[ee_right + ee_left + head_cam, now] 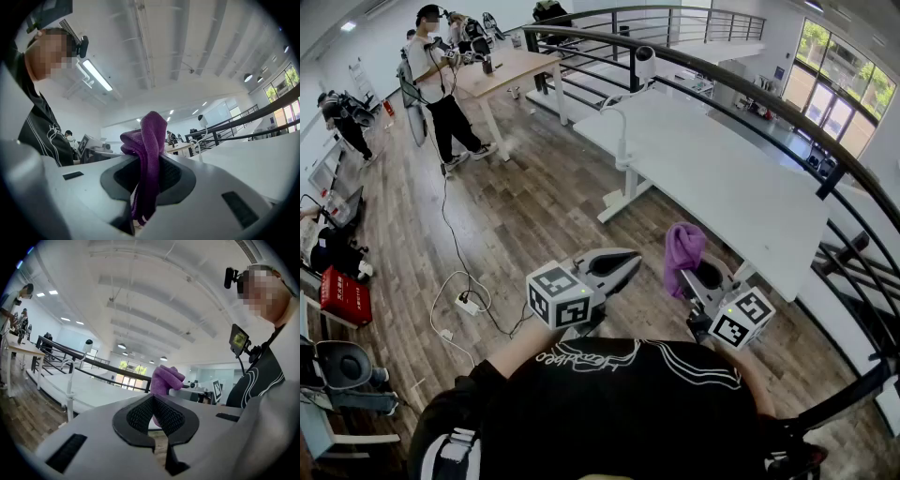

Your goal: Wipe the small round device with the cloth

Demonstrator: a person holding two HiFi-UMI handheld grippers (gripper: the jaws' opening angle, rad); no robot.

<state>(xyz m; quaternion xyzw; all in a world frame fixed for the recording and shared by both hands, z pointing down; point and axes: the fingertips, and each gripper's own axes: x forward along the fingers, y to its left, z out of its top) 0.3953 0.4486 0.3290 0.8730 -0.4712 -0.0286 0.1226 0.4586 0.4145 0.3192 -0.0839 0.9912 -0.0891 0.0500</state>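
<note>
My right gripper (696, 281) is shut on a purple cloth (682, 251), which sticks up between its pads and hangs below them (148, 154). My left gripper (626, 263) is shut with nothing in it; its jaws meet tip to tip (152, 398). Both grippers are held close to my body, short of the white table (722, 178). The small round white device (645, 62) sits on top of a curved white stalk at the table's far left edge, well away from both grippers. It also shows small and distant in the left gripper view (88, 342).
A black railing (825, 159) curves round the table's far and right sides. Wooden floor lies to the left, with a cable and power strip (469, 302). People stand by a wooden desk (511, 67) at the back left. A red box (344, 295) sits at the left edge.
</note>
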